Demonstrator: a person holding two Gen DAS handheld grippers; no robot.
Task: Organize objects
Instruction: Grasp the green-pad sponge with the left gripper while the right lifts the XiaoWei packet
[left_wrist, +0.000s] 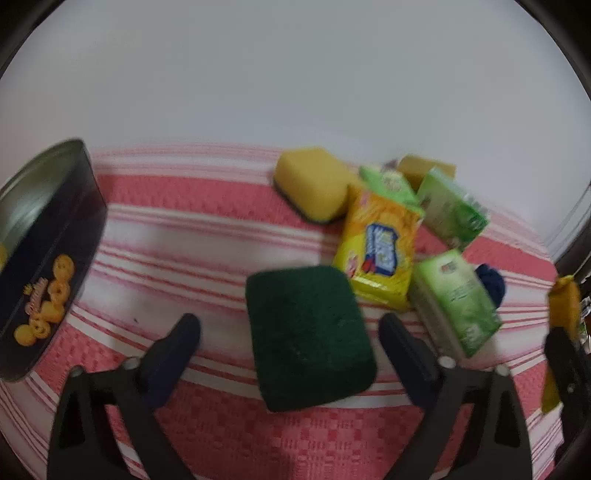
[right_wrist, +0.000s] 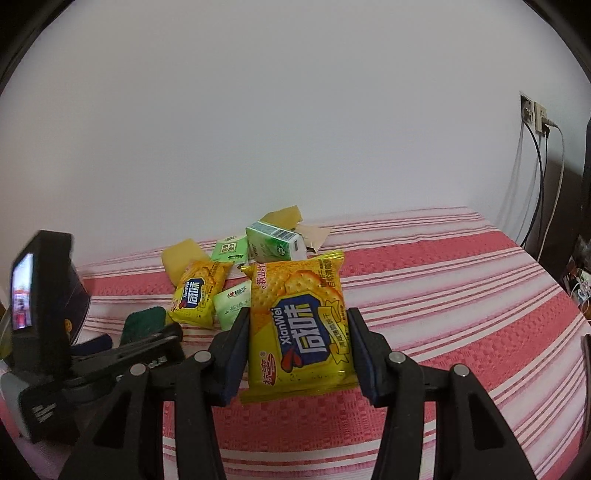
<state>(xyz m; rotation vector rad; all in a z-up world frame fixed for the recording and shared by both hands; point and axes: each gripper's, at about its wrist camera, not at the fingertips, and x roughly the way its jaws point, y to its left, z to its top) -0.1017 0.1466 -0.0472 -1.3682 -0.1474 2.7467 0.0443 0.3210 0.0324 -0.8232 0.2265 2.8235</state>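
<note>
Behind the right claw (right_wrist: 297, 350) gripping a cracker packet (right_wrist: 300, 328), boxes overlap; left claw (left_wrist: 290, 330) gapes.

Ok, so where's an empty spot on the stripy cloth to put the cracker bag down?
The stripy cloth is bare to the right of the held cracker bag, out to its far edge. More room lies between the dark tin and the green sponge. The pile around the yellow sponge and green packs is crowded.
</note>
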